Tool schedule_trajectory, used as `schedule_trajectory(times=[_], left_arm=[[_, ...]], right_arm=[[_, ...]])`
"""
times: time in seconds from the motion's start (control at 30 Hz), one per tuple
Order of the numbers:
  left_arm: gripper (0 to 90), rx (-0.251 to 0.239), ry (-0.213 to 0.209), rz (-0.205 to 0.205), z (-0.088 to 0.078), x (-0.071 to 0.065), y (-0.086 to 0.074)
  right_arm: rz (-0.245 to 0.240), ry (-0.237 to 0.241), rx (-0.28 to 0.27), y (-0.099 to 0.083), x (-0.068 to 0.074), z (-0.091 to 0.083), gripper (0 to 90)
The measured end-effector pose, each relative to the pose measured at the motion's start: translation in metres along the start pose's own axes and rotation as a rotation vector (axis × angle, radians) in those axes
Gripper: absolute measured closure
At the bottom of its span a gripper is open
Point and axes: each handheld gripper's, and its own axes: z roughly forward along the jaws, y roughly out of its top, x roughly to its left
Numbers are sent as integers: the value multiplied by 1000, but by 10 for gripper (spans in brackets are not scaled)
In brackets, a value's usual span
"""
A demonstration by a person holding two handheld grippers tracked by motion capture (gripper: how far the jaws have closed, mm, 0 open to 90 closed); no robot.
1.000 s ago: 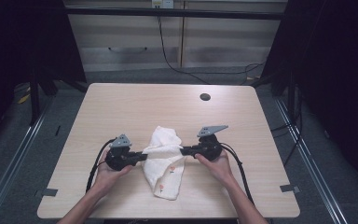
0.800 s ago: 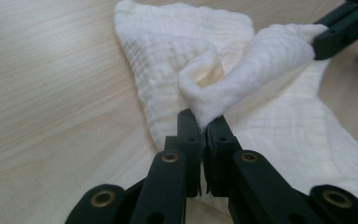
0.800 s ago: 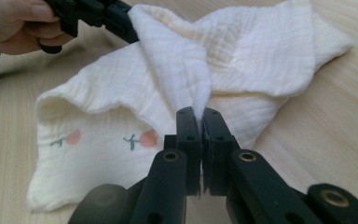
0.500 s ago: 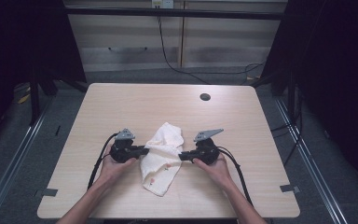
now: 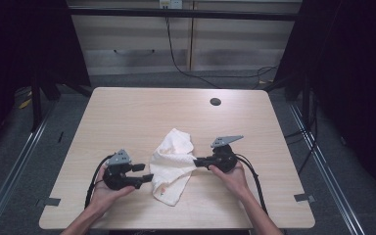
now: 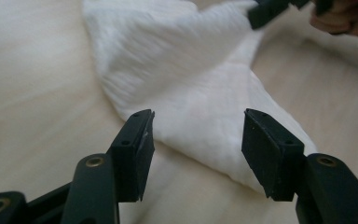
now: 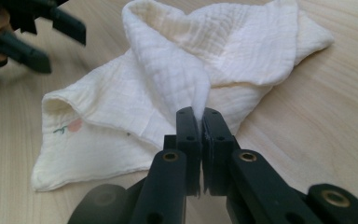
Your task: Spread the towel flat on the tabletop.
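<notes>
Cloth: white, crumpled, on table toward near edge, between both grippers; small pink mark near one corner. Right gripper: jaws clamped on a raised fold of cloth at its right side. Left gripper: jaws just opened, nothing pinched, pads apart just beside cloth's left edge. Round dark hole at far side of table.

Cloths: one white cloth (crumpled)
Grippers: two, left gripper and right gripper
Tables: one table
</notes>
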Motion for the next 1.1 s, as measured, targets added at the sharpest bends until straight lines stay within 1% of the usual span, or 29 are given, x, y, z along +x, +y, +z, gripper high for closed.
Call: schedule_trajectory(times=[0.03,0.07,0.1,0.13,0.17,0.23,0.27,0.33,0.4,0.43,0.47,0.5,0.53,0.57,0.6,0.63,0.67,0.7,0.73,0.77,0.8,0.83,0.87,0.9,0.97,1.03,1.07,1.1], left_arm=[[427,10,-4,2,2,-4,-3],[414,17,-14,14,6,-7,-3],[407,24,-28,13,8,-9,-4],[392,23,-31,12,11,-10,-3],[390,26,-40,19,13,-12,-3],[387,31,-41,33,16,-16,-3],[382,36,-52,34,18,-17,-3],[368,42,-52,46,19,-19,-4],[380,55,-42,56,21,-20,-4],[479,67,-39,64,22,-20,-5],[545,88,-20,78,25,-19,-7],[647,103,-18,88,25,-17,-7],[722,103,-18,88,25,-17,-7],[722,99,-10,89,25,-16,-7],[777,99,-1,87,24,-14,-7],[854,91,3,79,23,-12,-6],[869,86,12,81,21,-9,-5],[873,68,21,71,16,-3,-4],[875,68,21,71,16,-3,-4],[875,53,23,63,13,0,-3],[876,41,25,60,10,2,-1],[876,11,25,56,4,5,3],[876,11,25,56,4,5,3],[876,0,20,57,1,6,5],[876,-13,22,80,-3,7,9],[876,-28,21,75,-5,8,12],[876,-37,17,69,-6,7,13],[877,-40,10,82,-9,7,15]], right_arm=[[1,1,-3,0,0,0,873],[0,1,-6,0,-1,0,873],[5,2,-10,1,0,0,873],[4,3,-15,1,0,0,873],[3,5,-18,1,0,-1,873],[2,5,-20,1,0,-1,872],[1,6,-22,1,0,-1,873],[3,5,-29,1,0,-2,872],[5,6,-30,1,0,-3,872],[5,5,-36,2,1,-4,872],[4,7,-37,2,1,-5,872],[2,7,-41,3,1,-6,872],[2,7,-41,3,1,-6,872],[2,7,-44,3,1,-6,872],[2,6,-47,4,1,-7,872],[1,7,-51,4,2,-9,873],[-2,7,-53,4,2,-10,873],[-1,6,-51,5,4,-12,873],[-7,9,-54,5,4,-12,873],[-7,9,-54,5,4,-12,873],[-15,10,-52,5,7,-15,873],[-18,14,-52,5,10,-16,873],[-18,14,-52,5,10,-16,873],[-21,18,-49,5,12,-17,873],[-30,20,-43,5,19,-20,873],[-39,28,-40,4,25,-23,873],[-35,37,-41,3,28,-25,873],[-44,46,-44,1,35,-29,873]])
